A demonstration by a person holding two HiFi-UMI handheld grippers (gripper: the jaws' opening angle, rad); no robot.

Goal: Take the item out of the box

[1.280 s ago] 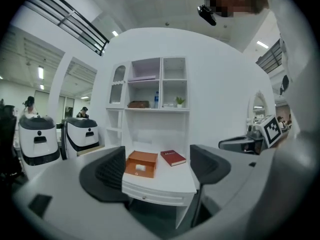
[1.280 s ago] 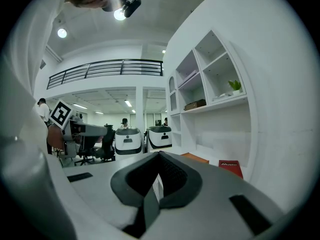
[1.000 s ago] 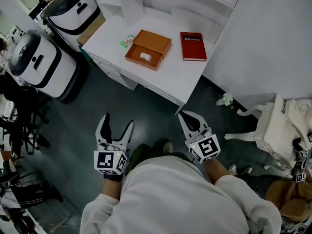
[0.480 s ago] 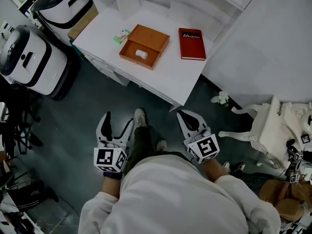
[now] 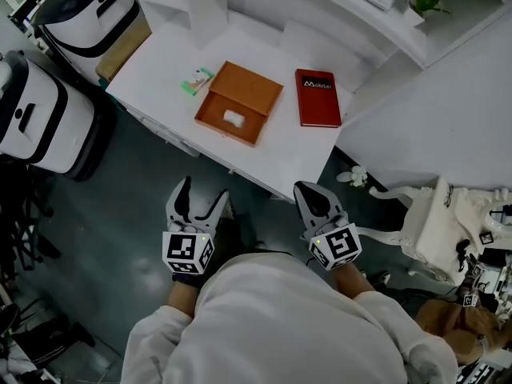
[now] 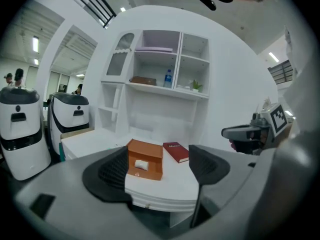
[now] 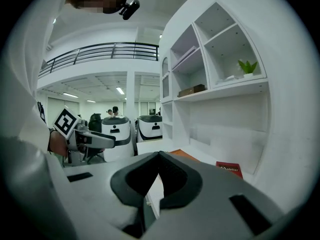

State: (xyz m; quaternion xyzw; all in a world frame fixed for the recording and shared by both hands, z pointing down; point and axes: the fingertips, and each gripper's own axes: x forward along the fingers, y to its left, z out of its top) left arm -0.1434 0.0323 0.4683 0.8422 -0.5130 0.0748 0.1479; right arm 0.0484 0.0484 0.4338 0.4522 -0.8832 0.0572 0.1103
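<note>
White bench (image 5: pixel 280 154) carries an open orange box (image 5: pixel 250 88); the small white item (image 5: pixel 234 118) lies inside it, and a red book (image 5: pixel 318 98) sits just beside. I hold both tongs over the dark floor (image 5: pixel 128 238), short of the bench. Left tongs (image 5: pixel 202 194) are spread and hold nothing; right tongs (image 5: pixel 306 189) are pressed together at the tips.

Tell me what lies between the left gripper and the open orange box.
Between the left gripper and the open orange box lie only dark floor and bare white tabletop, as the head view shows.
</note>
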